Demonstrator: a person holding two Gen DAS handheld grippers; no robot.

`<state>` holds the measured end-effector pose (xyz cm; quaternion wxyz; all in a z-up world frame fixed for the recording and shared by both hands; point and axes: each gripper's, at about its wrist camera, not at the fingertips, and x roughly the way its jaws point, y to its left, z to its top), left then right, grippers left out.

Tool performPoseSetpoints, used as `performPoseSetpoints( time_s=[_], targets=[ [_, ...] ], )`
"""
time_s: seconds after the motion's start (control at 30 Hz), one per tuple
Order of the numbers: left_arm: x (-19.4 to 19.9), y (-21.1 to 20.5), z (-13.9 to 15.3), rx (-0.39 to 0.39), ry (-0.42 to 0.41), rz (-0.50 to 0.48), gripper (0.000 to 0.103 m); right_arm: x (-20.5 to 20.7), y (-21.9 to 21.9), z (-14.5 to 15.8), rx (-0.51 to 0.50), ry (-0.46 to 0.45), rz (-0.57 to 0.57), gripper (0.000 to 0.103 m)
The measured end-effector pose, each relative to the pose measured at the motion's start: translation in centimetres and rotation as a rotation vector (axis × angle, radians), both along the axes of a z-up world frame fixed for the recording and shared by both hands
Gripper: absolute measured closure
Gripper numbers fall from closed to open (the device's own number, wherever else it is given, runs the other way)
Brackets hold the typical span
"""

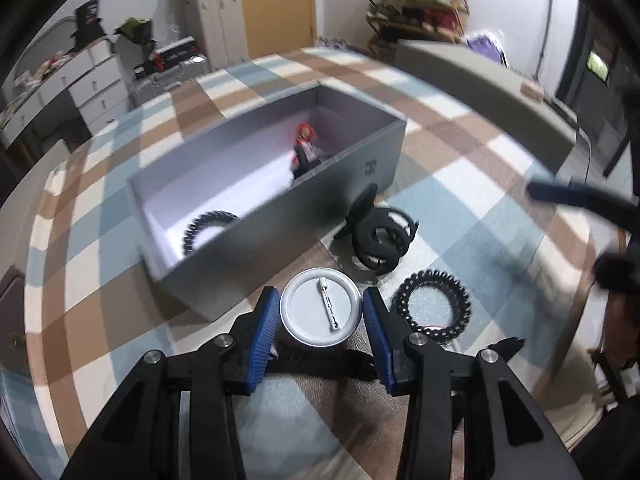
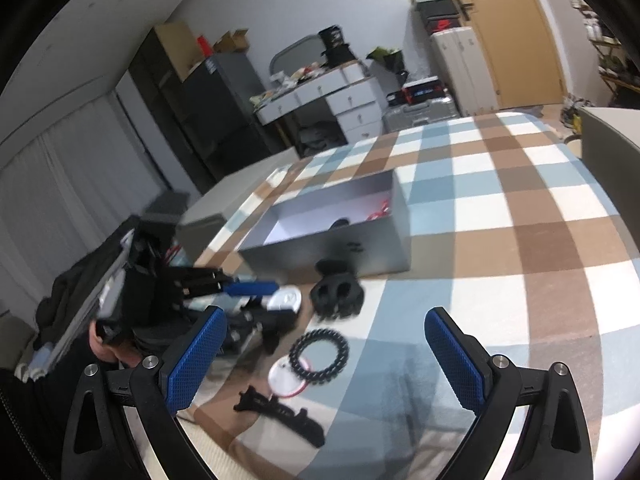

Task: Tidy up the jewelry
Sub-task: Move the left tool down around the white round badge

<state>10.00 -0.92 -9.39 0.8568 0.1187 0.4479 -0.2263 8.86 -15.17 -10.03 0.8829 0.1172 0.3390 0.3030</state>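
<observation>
My left gripper (image 1: 321, 310) is shut on a round silver pin badge (image 1: 320, 312), pin side up, held just above the checked tablecloth in front of the grey open box (image 1: 348, 160). The box holds a black beaded bracelet (image 1: 206, 226) and a red item (image 1: 306, 134). A black claw hair clip (image 1: 378, 236) and a black spiral hair tie (image 1: 434, 304) lie right of the badge. My right gripper (image 2: 324, 352) is open and empty, above the hair tie (image 2: 320, 354), a second white badge (image 2: 282, 380) and a black clip (image 2: 280, 410). The left gripper (image 2: 276, 294) with its badge shows in the right wrist view.
The table has a blue, brown and white checked cloth (image 2: 500, 208). The box lid (image 1: 480, 80) stands at the back right. A dresser (image 2: 340, 100), suitcases and shelves stand beyond the table. The right gripper's blurred fingers (image 1: 568, 194) show at the right in the left wrist view.
</observation>
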Motion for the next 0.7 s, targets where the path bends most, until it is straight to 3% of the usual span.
performPoseSetpoints(
  time_s=[0.23, 0.37, 0.5, 0.7],
  targets=[
    [-2.1, 2.3, 2.8, -0.073, -0.1, 0.161, 0.066, -0.6, 2.8, -2.3, -0.067, 0.103, 0.049, 0.005],
    [-3.3, 3.4, 3.3, -0.062, -0.158, 0.241, 0.066, -0.8, 3.8, -3.2, -0.084, 0.148, 0.028, 0.016],
    [-3.9, 4.8, 3.1, -0.085, -0.147, 0.282, 0.066, -0.9, 4.9, -3.7, -0.09, 0.194, 0.016, 0.023],
    [-4.8, 6.3, 3.0, -0.119, -0.153, 0.31, 0.066, -1.0, 7.1, -4.2, -0.195, 0.204, -0.023, 0.032]
  ],
)
